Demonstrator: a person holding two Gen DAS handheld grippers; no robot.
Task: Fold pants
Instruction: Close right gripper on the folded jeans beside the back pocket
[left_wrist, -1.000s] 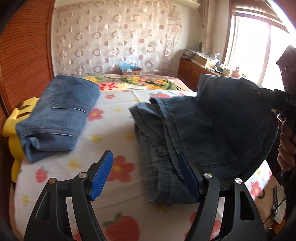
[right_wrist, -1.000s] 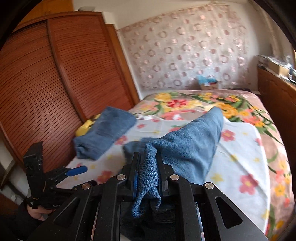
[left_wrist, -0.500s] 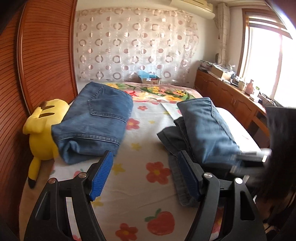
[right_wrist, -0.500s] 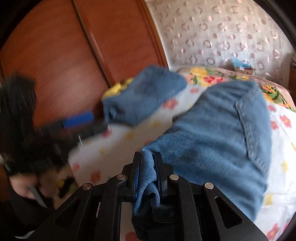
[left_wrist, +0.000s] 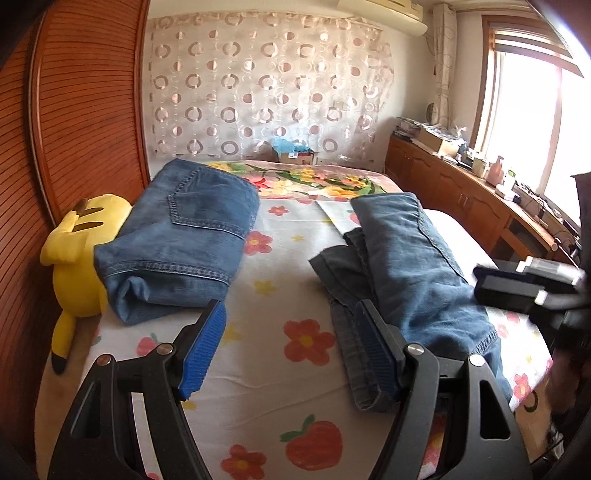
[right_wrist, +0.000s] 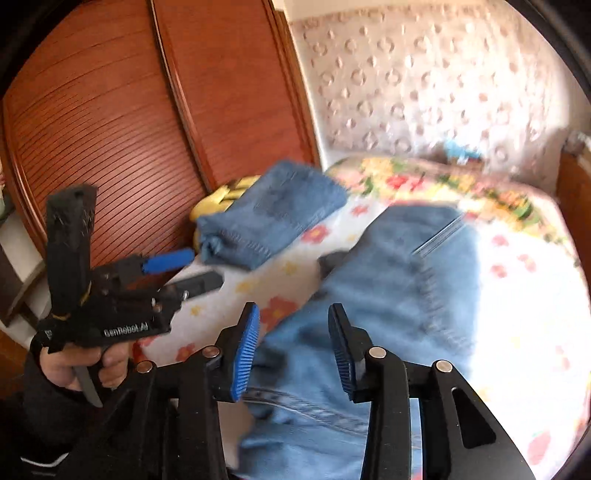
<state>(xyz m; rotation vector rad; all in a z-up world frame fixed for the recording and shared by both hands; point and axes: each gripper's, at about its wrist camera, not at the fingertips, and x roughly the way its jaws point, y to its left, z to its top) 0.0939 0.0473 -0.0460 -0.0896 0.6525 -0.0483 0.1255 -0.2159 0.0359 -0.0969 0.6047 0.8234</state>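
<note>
A pair of blue jeans (left_wrist: 413, 266) lies folded on the right side of the bed (left_wrist: 288, 288), with a darker layer sticking out beneath at its left. It also shows in the right wrist view (right_wrist: 391, 295), blurred. My left gripper (left_wrist: 291, 350) is open and empty, low over the bed's near edge, its right finger next to the jeans' near end. My right gripper (right_wrist: 291, 350) is open and empty just above the jeans' near end. In the left wrist view the right gripper (left_wrist: 524, 284) sits at the jeans' right edge.
A second folded pair of jeans (left_wrist: 181, 236) lies at the left of the bed, against a yellow plush toy (left_wrist: 77, 258). A wooden wardrobe (left_wrist: 74, 110) stands at the left. A wooden counter (left_wrist: 480, 199) with clutter runs under the window at the right.
My right gripper laid the held jeans end down over the pile and opened, letting go. My left gripper stayed open and pulled back.
</note>
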